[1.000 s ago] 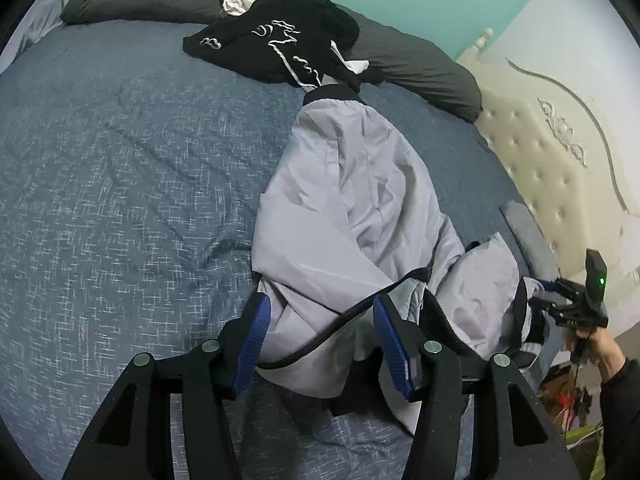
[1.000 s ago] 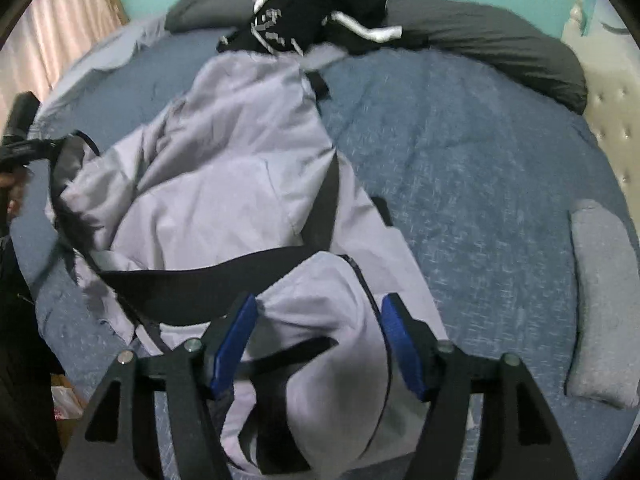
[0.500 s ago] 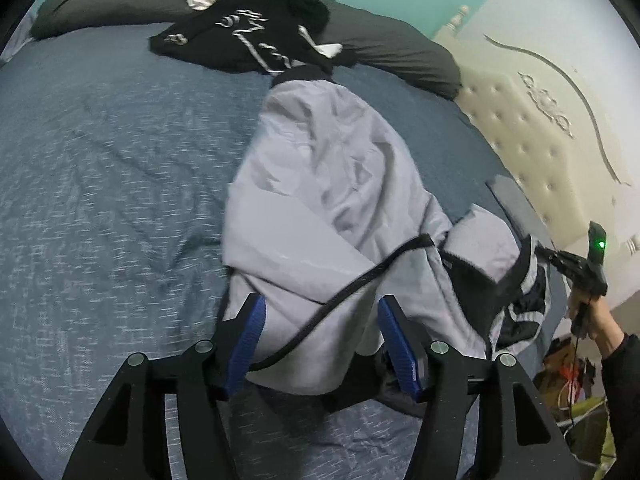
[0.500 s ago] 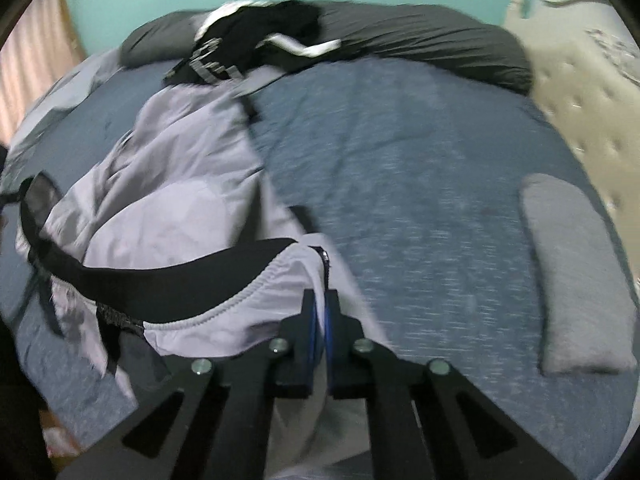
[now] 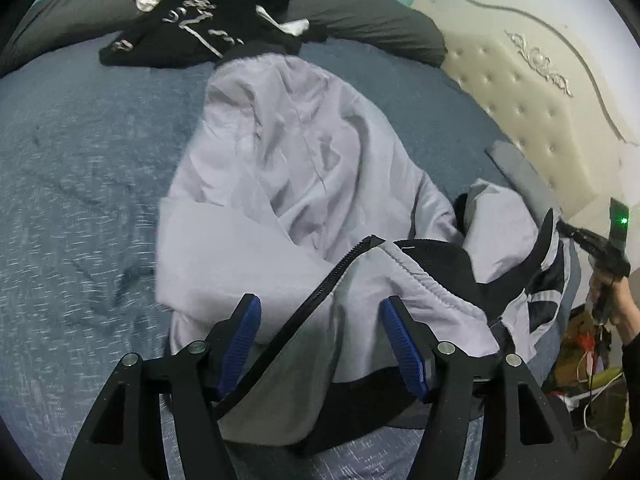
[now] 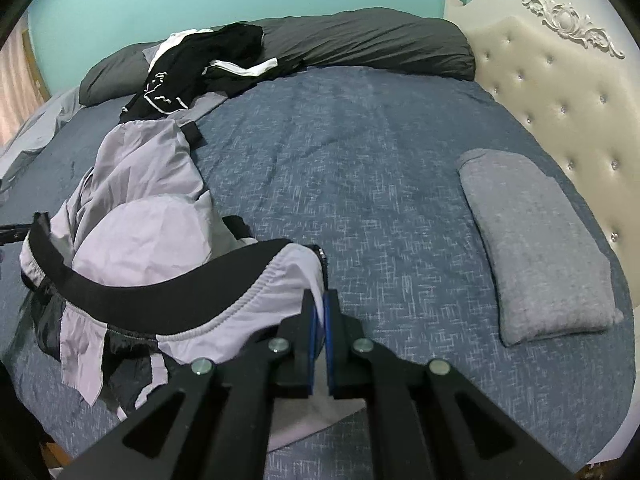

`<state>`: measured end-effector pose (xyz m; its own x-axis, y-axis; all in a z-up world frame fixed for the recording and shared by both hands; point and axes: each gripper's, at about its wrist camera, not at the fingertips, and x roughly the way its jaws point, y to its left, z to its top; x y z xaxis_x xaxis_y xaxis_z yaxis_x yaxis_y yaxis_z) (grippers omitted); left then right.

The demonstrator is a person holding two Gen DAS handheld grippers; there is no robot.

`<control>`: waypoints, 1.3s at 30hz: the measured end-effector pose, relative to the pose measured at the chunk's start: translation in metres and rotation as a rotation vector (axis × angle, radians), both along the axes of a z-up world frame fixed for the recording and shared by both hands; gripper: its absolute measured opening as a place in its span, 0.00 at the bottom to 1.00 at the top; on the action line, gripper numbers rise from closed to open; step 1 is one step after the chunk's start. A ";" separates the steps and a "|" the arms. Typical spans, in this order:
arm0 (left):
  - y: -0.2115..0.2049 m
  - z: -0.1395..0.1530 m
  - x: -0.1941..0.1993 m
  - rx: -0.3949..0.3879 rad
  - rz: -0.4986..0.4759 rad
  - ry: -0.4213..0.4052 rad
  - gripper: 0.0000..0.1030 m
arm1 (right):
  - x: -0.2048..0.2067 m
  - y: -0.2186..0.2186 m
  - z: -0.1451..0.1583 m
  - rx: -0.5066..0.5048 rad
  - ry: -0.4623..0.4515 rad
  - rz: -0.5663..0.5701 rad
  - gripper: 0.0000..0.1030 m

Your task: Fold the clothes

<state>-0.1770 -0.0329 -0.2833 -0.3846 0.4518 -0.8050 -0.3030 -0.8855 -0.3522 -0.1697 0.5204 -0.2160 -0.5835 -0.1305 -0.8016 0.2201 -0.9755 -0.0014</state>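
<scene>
Left wrist view: the jacket (image 5: 304,168) hem lies between the left gripper (image 5: 320,344)'s wide-open, empty jaws, while the right gripper (image 6: 320,320) pinches its far corner.

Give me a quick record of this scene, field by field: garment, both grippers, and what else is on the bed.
garment: light grey jacket, crumpled on blue bedspread
right gripper: shut on the jacket's hem
left gripper: open, straddling the zipper edge
other clothes: black garment pile by dark pillows
folded item: grey folded cloth near headboard
</scene>
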 end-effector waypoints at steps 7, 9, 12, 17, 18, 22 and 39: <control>0.018 -0.013 0.004 -0.010 -0.123 -0.006 0.65 | -0.001 0.004 -0.004 -0.055 -0.009 0.007 0.03; 0.020 -0.014 0.004 -0.024 -0.130 0.000 0.60 | -0.001 0.004 -0.005 -0.057 -0.009 0.010 0.03; 0.022 -0.013 0.005 -0.058 -0.136 0.021 0.25 | -0.002 0.003 -0.007 -0.060 -0.010 0.014 0.03; 0.032 -0.005 0.013 -0.106 -0.169 0.056 0.03 | -0.003 0.001 -0.009 -0.064 -0.012 0.020 0.03; 0.031 -0.001 0.014 -0.109 -0.159 0.070 0.03 | -0.002 0.001 -0.008 -0.063 -0.012 0.021 0.03; 0.014 0.024 0.021 -0.099 -0.077 0.132 0.02 | 0.001 0.000 -0.001 -0.065 0.001 0.026 0.03; -0.071 0.232 0.079 -0.072 0.240 0.478 0.02 | 0.035 -0.050 0.149 -0.159 0.247 0.137 0.03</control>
<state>-0.0983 -0.1041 -0.0517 -0.8014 0.2561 -0.5406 -0.2005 -0.9664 -0.1605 -0.1346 0.4708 -0.0669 -0.7264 -0.3338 -0.6008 0.3616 -0.9290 0.0789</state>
